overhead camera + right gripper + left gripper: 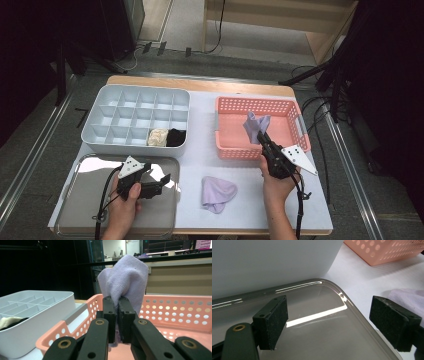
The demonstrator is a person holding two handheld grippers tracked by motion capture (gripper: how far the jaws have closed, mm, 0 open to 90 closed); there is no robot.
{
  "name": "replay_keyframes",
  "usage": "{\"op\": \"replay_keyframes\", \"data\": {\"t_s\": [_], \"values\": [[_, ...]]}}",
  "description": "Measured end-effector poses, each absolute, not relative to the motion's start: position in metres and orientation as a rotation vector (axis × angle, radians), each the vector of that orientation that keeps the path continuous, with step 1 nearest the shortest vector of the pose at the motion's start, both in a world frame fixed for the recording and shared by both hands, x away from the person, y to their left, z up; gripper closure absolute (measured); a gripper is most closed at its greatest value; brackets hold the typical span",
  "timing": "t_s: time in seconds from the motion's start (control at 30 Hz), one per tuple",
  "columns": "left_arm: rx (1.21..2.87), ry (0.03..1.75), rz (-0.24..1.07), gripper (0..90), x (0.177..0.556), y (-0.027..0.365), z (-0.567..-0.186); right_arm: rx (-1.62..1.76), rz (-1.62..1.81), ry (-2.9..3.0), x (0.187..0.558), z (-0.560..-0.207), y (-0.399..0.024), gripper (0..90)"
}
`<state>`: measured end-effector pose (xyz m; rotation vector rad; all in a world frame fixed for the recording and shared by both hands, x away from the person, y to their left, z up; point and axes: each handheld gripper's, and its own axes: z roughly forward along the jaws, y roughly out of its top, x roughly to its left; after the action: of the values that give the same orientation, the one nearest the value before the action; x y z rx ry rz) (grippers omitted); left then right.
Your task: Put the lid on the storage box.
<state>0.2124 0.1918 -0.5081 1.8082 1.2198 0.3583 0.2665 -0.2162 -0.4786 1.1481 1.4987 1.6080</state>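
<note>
Lilac cloth [127,282] pinched between the closed jaws of the right gripper [263,138], rising above its tips over the pink basket [227,148] (a second cloth [217,193] lies beside the hand), while the left gripper [161,180] hovers wide open and empty over the steel tray [75,200].

Held cloth [256,126]: pale lilac, plain, no print; second cloth [218,193] on the table at 6 o'clock of the basket: the same lilac. Basket [300,131]: salmon pink, walls patterned with rows of round holes. Compartment organiser [95,131]: light grey-white throughout; one cell holds a cream item [158,137], the cell at its 3 o'clock a black item [176,137]. Tray [75,200]: translucent smoky grey with white glare streaks. Table top [200,155]: white with a light wood edge. Right gripper [261,136] and left gripper [161,181]: black bodies; brass-coloured rivets; grey plates bearing black dots.
</note>
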Motion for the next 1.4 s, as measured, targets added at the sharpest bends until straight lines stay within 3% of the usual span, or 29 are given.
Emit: {"op": "replay_keyframes", "data": {"t_s": [0.63,1.4], "values": [[1.805,1.222,0.358,16.2,0.212,0.192,-0.508,1.152,1.677,1.499,0.237,-0.467,-0.220,86.1],[1.803,1.212,0.354,16.1,0.212,0.192,-0.508,1.161,1.637,1.579,0.174,-0.487,-0.220,86.1]]}}
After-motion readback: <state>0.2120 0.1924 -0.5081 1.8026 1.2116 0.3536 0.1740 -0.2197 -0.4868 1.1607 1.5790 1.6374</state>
